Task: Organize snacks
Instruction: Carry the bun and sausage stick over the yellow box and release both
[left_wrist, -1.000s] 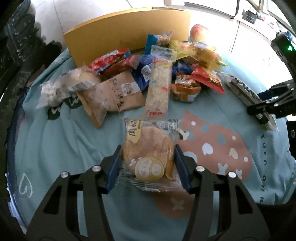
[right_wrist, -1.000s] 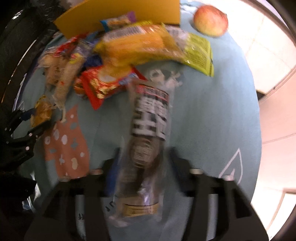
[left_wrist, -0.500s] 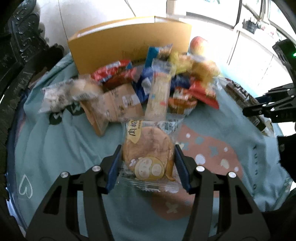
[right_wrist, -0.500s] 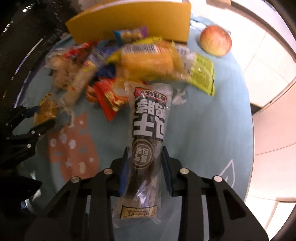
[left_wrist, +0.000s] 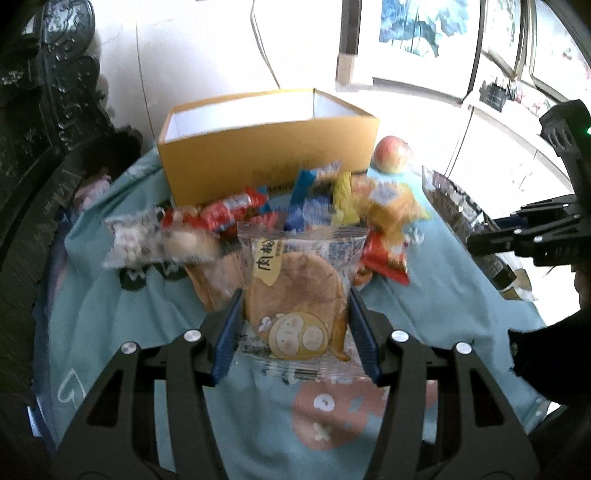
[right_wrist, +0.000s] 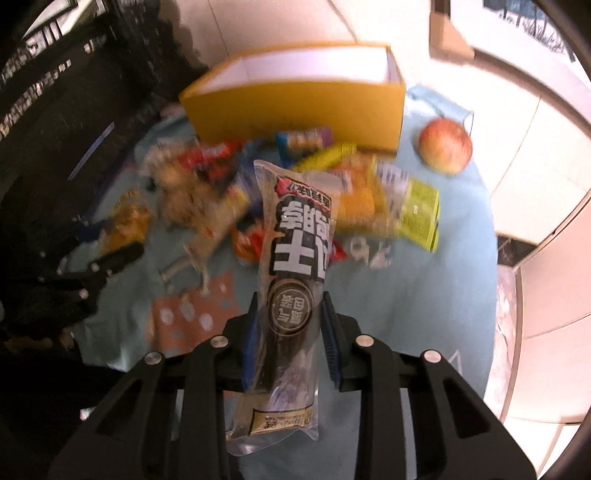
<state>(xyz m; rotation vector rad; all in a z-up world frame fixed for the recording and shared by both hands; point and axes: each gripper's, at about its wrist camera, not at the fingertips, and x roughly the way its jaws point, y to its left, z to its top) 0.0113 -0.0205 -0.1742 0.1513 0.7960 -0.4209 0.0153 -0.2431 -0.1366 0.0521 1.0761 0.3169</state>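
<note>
Left gripper (left_wrist: 294, 328) clamped on a round, flat cake (left_wrist: 295, 291) in crinkled clear film; right gripper (right_wrist: 290, 332) clamped on a long, glossy black bar (right_wrist: 295, 280). Open yellow cardboard box (left_wrist: 266, 158) behind

left tongs (left_wrist: 295, 328): clamped, raised | right tongs (right_wrist: 290, 332): clamped, raised

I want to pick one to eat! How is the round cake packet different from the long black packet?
The round cake packet is wide, clear and shows a golden cake with a cartoon face; the long black packet is narrow and dark with big white letters. The left hand-held gripper holds the cake, the right hand-held gripper the black one. Both are sealed.
</note>
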